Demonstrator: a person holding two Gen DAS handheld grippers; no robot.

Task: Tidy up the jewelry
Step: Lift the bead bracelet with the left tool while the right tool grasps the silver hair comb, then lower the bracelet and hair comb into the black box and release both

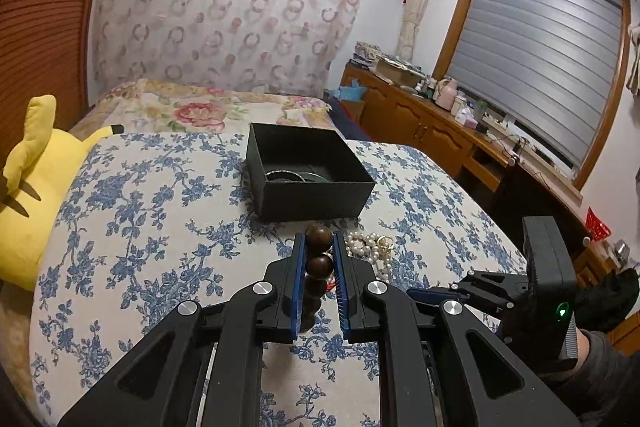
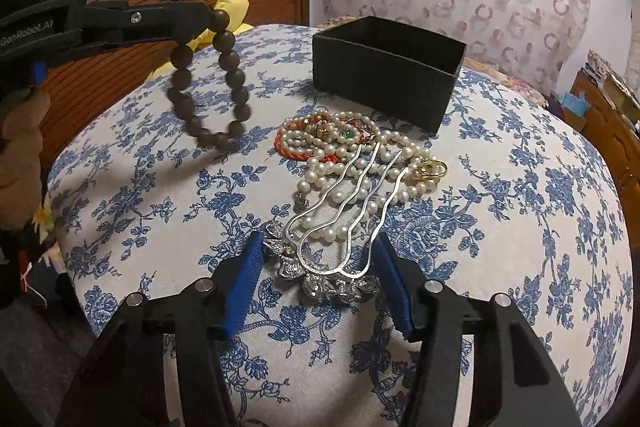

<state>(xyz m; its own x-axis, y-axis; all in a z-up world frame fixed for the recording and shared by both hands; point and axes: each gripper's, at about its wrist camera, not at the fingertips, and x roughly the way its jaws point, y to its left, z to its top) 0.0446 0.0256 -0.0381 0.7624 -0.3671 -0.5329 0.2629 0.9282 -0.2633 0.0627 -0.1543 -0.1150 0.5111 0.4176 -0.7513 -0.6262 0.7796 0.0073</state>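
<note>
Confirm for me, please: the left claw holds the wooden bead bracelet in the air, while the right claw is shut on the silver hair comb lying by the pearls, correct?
Not quite. In the right wrist view the right claw is open, its fingers either side of the silver hair comb, not shut on it. The left claw does hold the wooden bead bracelet in the air, and the comb does lie by the pearls.
</note>
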